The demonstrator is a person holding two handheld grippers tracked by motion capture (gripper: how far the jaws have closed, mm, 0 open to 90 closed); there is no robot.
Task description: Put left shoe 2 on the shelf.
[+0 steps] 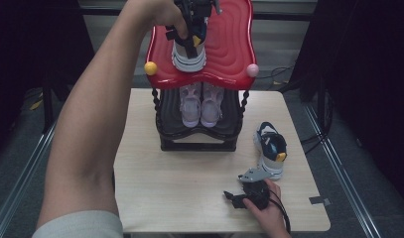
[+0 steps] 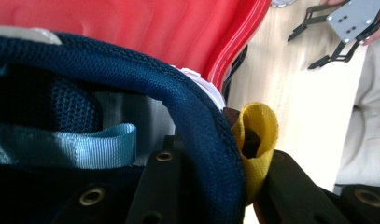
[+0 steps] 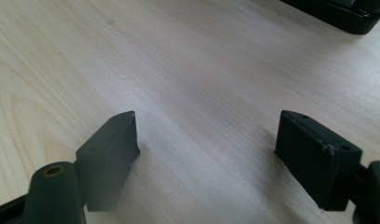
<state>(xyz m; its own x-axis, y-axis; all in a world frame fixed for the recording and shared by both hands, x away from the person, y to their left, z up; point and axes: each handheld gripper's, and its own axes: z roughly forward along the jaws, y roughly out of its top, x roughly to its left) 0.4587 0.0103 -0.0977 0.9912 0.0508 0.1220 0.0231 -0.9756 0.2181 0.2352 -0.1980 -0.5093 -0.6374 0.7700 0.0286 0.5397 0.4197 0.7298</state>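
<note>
Left tool [image 1: 189, 37] gripping sneaker [image 1: 188, 55] atop red shelf [image 1: 229, 44]

Light wood table [image 1: 189, 198] sitting mid-frame, grey floor [image 1: 21, 163] showing both sides, dark curtains [image 1: 368, 74] hanging upper left and right, cables [image 1: 284, 74] trailing upper right.

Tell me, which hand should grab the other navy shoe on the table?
Right, probably. The right tool rests open on the pale wooden table beside the navy-and-white sneaker with yellow loop; the left tool grips its twin on the red shelf.
</note>
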